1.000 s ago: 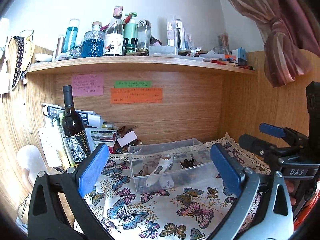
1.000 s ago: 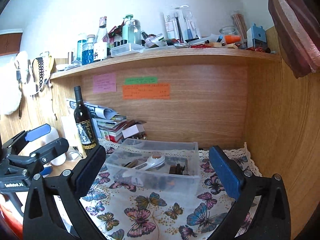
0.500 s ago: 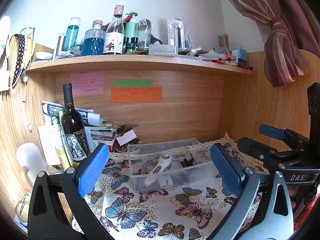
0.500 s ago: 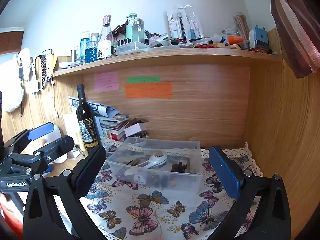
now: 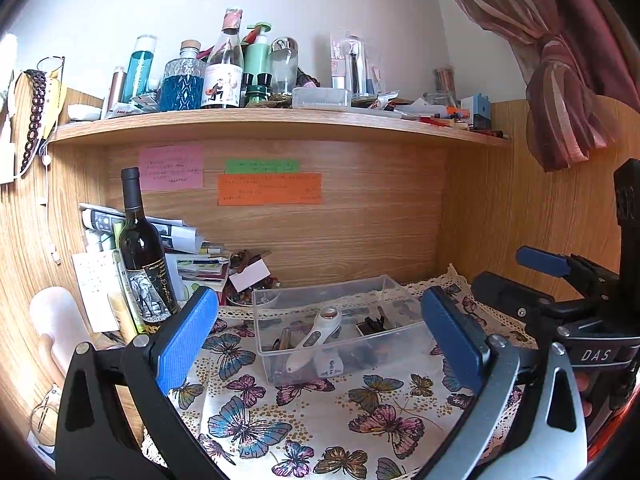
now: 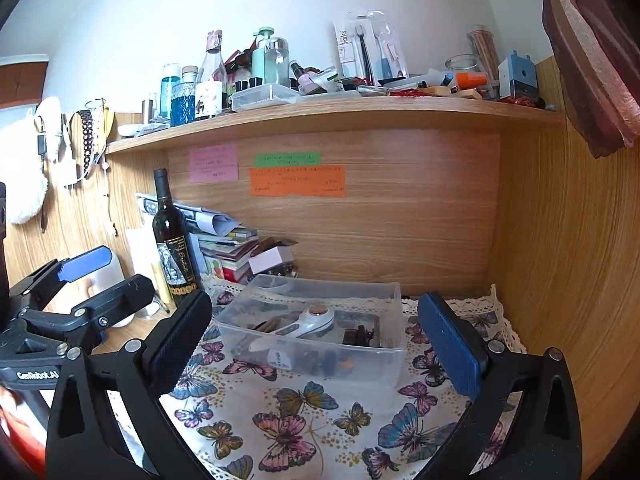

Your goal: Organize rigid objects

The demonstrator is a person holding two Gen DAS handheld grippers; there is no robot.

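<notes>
Clear plastic bin (image 5: 340, 332) is sitting on butterfly cloth (image 5: 320, 420), holding one white handheld device (image 5: 316, 336); left gripper (image 5: 320, 336) and right gripper (image 6: 316, 344) are hovering, jaws apart, empty; one wine bottle (image 5: 142, 256) is standing beside.
</notes>
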